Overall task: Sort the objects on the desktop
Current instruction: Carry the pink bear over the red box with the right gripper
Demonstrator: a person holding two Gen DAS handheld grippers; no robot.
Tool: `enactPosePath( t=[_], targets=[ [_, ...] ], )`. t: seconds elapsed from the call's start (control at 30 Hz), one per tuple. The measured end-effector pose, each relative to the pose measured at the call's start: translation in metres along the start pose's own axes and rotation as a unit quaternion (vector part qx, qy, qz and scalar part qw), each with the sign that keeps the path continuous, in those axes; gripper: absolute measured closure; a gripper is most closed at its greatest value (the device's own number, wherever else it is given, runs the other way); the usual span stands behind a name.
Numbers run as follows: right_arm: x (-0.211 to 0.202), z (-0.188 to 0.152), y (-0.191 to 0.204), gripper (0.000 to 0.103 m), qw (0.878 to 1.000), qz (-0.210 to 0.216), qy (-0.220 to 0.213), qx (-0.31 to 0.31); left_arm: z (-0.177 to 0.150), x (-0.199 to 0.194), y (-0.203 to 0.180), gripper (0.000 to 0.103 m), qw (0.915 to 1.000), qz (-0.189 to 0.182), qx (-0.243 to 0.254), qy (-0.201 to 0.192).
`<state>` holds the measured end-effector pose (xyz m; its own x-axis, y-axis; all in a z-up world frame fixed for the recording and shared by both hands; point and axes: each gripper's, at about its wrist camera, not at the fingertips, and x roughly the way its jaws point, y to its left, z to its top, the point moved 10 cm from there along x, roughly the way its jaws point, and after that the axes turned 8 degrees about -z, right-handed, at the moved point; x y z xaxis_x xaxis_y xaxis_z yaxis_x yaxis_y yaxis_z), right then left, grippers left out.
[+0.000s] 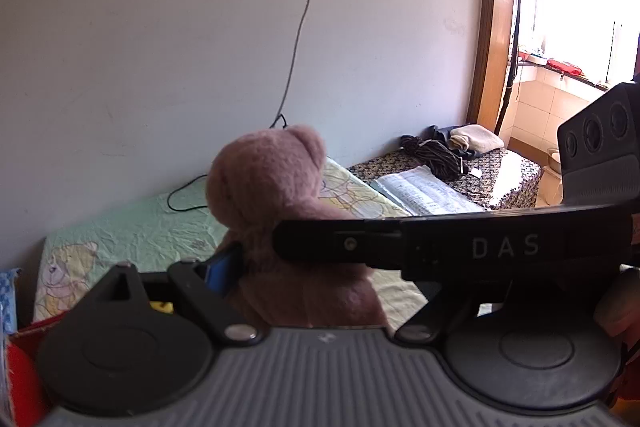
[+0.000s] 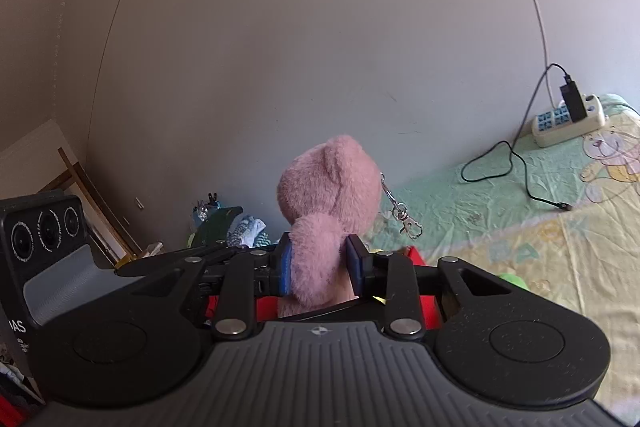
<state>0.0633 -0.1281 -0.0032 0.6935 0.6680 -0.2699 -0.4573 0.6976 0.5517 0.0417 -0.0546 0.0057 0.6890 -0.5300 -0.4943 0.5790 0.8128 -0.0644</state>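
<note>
A small pink plush bear [image 2: 332, 187] with a metal key-clasp [image 2: 406, 223] is held up in the air in front of the wall. My right gripper [image 2: 319, 265] is shut on the bear's lower part, its blue pads [image 2: 285, 267] pressing the fur from both sides. In the left wrist view the bear [image 1: 272, 187] stands between the widely spread fingers of my left gripper [image 1: 328, 271]. Its left blue pad [image 1: 222, 271] touches the bear's back. Its other finger is hidden behind the right gripper's black body [image 1: 480, 247], which crosses in front.
A red box [image 2: 422, 259] sits just below the bear. The bed sheet [image 2: 520, 227] carries a power strip [image 2: 568, 121] and a black cable [image 2: 500, 163]. Small clutter [image 2: 224, 227] lies by the wall. Farther off are an open book [image 1: 424, 193] and clothes [image 1: 452, 147].
</note>
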Motion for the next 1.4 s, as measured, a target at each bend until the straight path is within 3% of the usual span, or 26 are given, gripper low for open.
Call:
enactPosePath(
  t=[0.27, 0.63, 0.9, 1.1, 1.27, 1.4],
  targets=[
    [0.065, -0.021, 0.048, 0.073, 1.000, -0.006, -0.019, -0.010, -0.018, -0.030, 0.074, 0.017, 0.9998, 0.010, 0.018, 0.002],
    [0.124, -0.067, 0.043, 0.075, 0.997, -0.073, 0.014, 0.004, -0.074, 0.005, 0.141, 0.018, 0.9971, -0.039, -0.001, 0.065],
    [0.143, -0.095, 0.040, 0.076, 0.991, -0.122, 0.044, -0.031, -0.112, 0.022, 0.154, 0.018, 0.9912, -0.077, -0.014, 0.107],
    [0.143, -0.100, 0.032, 0.078, 0.983, -0.170, 0.054, -0.051, -0.121, 0.033, 0.149, 0.016, 0.9858, -0.107, -0.013, 0.128],
    [0.139, -0.108, 0.030, 0.080, 0.974, -0.203, 0.050, -0.090, -0.133, 0.038, 0.137, 0.009, 0.9809, -0.108, 0.019, 0.160],
    [0.149, -0.104, 0.024, 0.080, 0.972, -0.215, 0.051, -0.081, -0.137, 0.044, 0.149, 0.009, 0.9780, -0.097, -0.012, 0.184]
  ],
)
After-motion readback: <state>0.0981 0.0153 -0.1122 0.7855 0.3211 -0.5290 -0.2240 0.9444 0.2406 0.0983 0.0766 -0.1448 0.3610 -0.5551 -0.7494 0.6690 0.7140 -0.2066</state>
